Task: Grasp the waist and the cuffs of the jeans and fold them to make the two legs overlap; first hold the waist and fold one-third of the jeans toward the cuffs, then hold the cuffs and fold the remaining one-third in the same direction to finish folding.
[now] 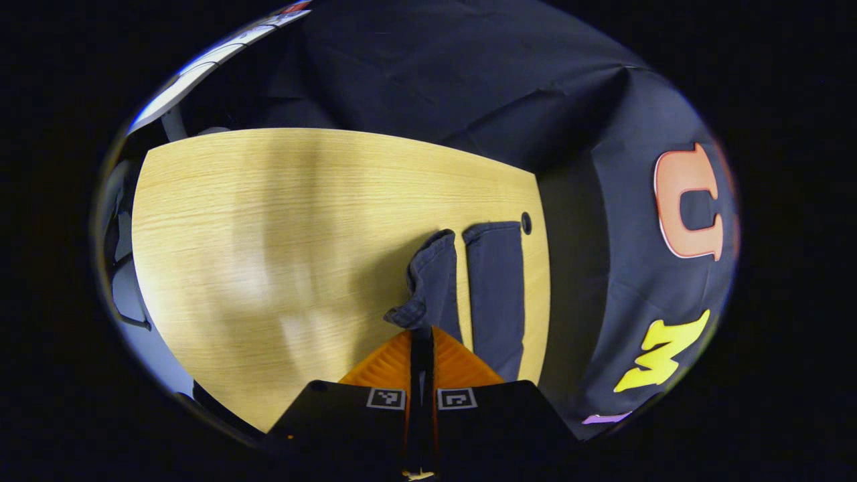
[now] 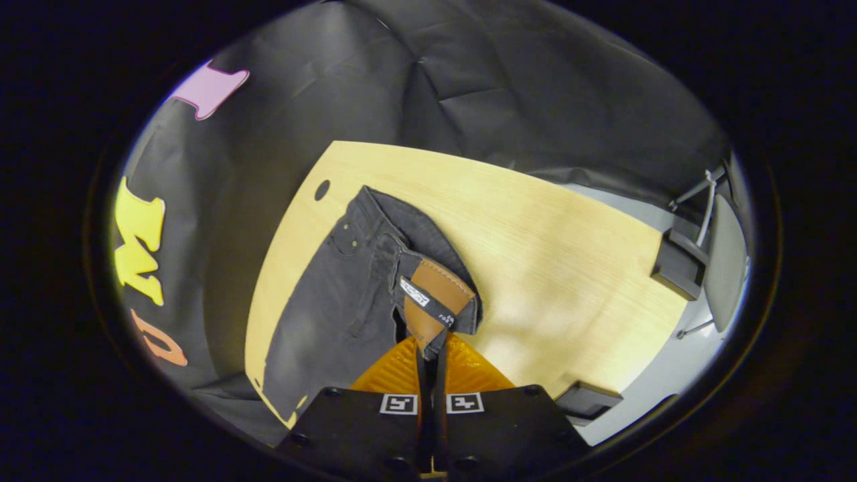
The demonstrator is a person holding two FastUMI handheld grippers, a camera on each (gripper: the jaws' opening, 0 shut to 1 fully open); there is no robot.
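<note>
On table [image 1: 268, 221]: jeans [image 2: 335, 301] along edge; left gripper [image 1: 422, 335] pinches cuff; right gripper [image 2: 432, 351] waist

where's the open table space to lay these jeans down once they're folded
Open: the wide table stretch on the side of the jeans away from the booth wall, also seen past the waist in the right gripper view. Crowded: the strip with the grommet hole by the wall.

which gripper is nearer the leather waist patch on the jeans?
Right. The right gripper pinches the waist at the leather patch; the left gripper holds a cuff.
</note>
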